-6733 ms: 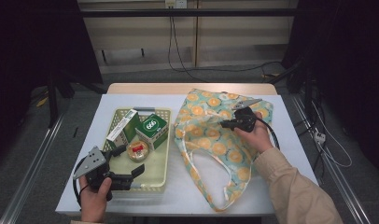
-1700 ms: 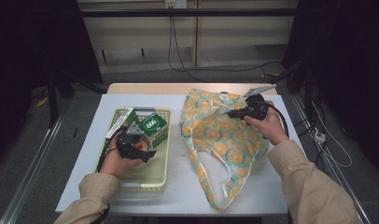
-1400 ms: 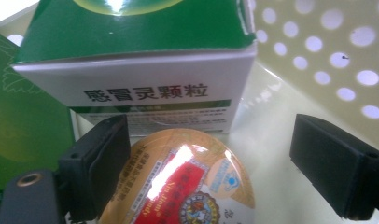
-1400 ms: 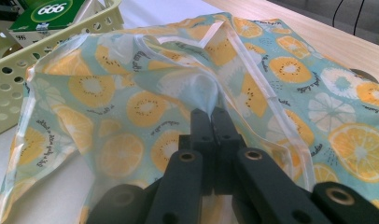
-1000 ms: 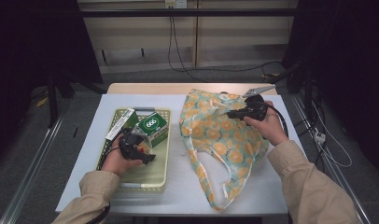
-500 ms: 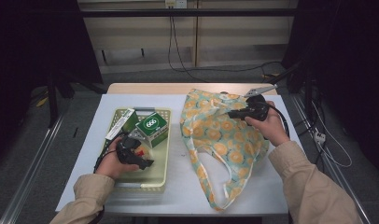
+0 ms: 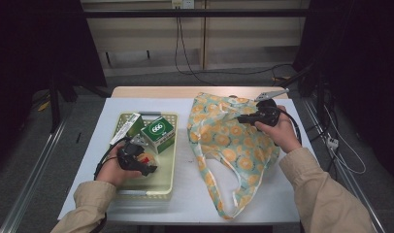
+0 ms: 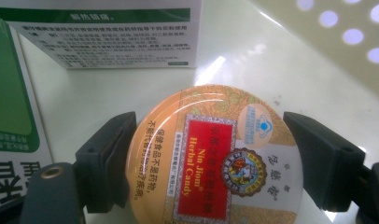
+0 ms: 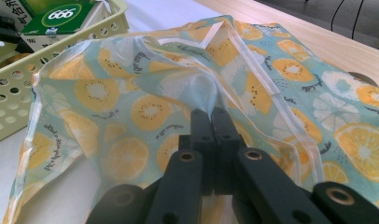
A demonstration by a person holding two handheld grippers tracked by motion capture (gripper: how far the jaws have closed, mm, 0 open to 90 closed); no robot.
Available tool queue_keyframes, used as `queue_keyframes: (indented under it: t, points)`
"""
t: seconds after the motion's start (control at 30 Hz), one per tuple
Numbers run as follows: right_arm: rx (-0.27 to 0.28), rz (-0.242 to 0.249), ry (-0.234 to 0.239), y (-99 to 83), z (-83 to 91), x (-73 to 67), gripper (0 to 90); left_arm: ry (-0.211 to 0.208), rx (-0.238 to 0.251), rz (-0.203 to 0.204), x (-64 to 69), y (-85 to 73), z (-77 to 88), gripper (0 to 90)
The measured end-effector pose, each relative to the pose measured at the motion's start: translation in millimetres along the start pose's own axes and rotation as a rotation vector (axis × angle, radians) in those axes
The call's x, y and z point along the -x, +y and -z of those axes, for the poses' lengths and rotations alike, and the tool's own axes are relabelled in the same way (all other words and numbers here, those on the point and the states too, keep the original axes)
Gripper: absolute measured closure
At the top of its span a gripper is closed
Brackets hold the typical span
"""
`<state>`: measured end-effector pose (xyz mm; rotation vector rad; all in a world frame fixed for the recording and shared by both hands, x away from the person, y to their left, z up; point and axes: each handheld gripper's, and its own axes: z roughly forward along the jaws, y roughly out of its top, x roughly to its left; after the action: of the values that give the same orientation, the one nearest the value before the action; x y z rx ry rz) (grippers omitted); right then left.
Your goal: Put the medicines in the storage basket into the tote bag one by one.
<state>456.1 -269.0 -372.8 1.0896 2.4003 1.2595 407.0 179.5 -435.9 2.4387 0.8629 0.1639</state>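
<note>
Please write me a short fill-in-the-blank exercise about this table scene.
1. The round tin lies between the jaws of the ____ gripper.
2. The right gripper is shut on the fruit-print ____.
3. The tin and the boxes lie in a yellow ____.
4. The red label on the tin reads Herbal ____.

Missing words: left; bag; basket; Candy
</note>
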Motion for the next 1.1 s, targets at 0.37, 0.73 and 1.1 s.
queue_keyframes:
  t: [0.37, 0.73, 1.1]
  points:
    - [0.001, -0.008, -0.004, 1.2, -0.6, -0.2, 90.0, -0.026, 0.082, 0.076, 3.6, 22.4, 28.8, 20.6]
    - [0.0, -0.011, -0.002, 2.0, -2.9, -2.7, 90.0, -0.024, 0.125, 0.105, 6.5, 40.2, 48.3, 20.7]
    - [-0.01, -0.019, -0.004, 2.1, -8.2, -1.8, 90.0, -0.044, 0.208, 0.066, 29.0, 79.6, 55.1, 20.7]
